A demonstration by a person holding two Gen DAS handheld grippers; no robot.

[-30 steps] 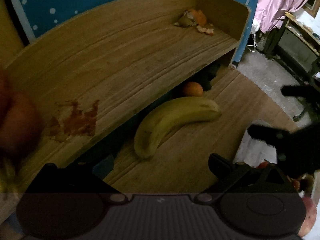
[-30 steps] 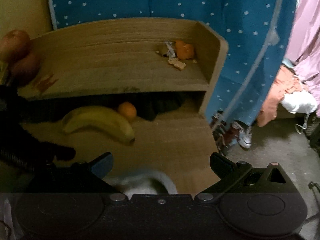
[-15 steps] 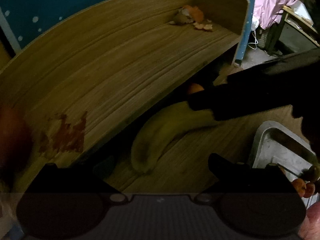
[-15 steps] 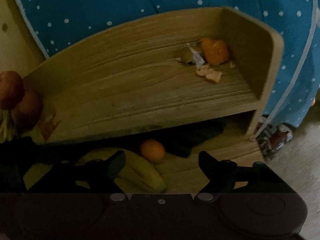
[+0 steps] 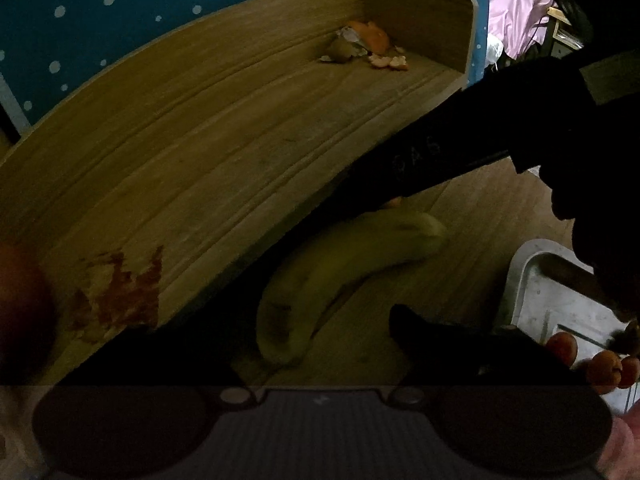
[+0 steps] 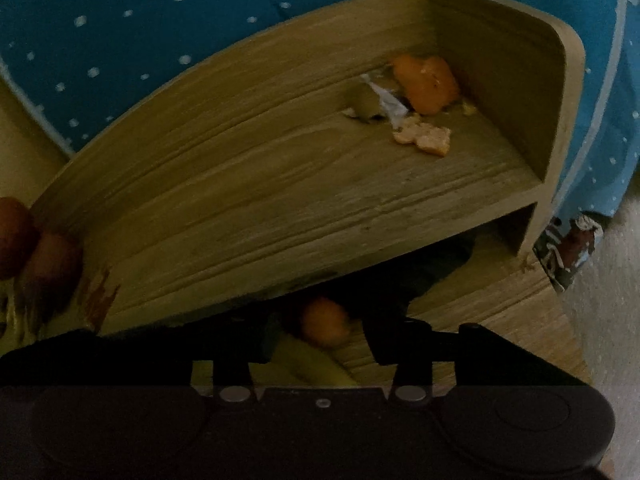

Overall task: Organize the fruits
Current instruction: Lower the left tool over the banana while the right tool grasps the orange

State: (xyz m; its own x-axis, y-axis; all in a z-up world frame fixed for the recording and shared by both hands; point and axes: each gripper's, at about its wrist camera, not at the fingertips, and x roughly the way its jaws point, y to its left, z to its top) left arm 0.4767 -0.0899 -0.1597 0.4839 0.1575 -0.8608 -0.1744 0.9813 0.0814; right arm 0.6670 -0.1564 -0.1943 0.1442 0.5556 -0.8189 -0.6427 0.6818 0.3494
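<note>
Wood grain everywhere: the raised shelf [image 6: 248,200] and the lower board [image 5: 472,248] beneath it share the same pale, streaked finish, dim under poor light. Blue cloth with white dots [image 6: 140,20] hangs behind the shelf; pink fabric [image 5: 516,4] shows at far right in your left camera. Peel scraps and an orange piece [image 6: 424,84] sit in the shelf's back right corner, against the side wall. A reddish stain [image 5: 120,292] marks the shelf's near left edge, and two dark red fruits [image 6: 36,248] sit blurred at that end. On the lower board lies the banana [image 5: 340,272], curved, its far end near the shelf's shadow. The small orange [image 6: 324,322] rests just beyond it, at the mouth of the gap under the shelf. Your right gripper [image 6: 320,336] has its fingers spread to either side of that orange, not closed on it; whether the pads touch it, you cannot tell. In the left view that gripper's dark body crosses above the banana. Your left gripper [image 5: 312,344] hangs back over the board's near edge; only one finger [image 5: 424,328] shows clearly, so its opening cannot be told. A grey metal tray [image 5: 536,280] sits at right, with small reddish fruits [image 5: 600,364] at its near corner.
</note>
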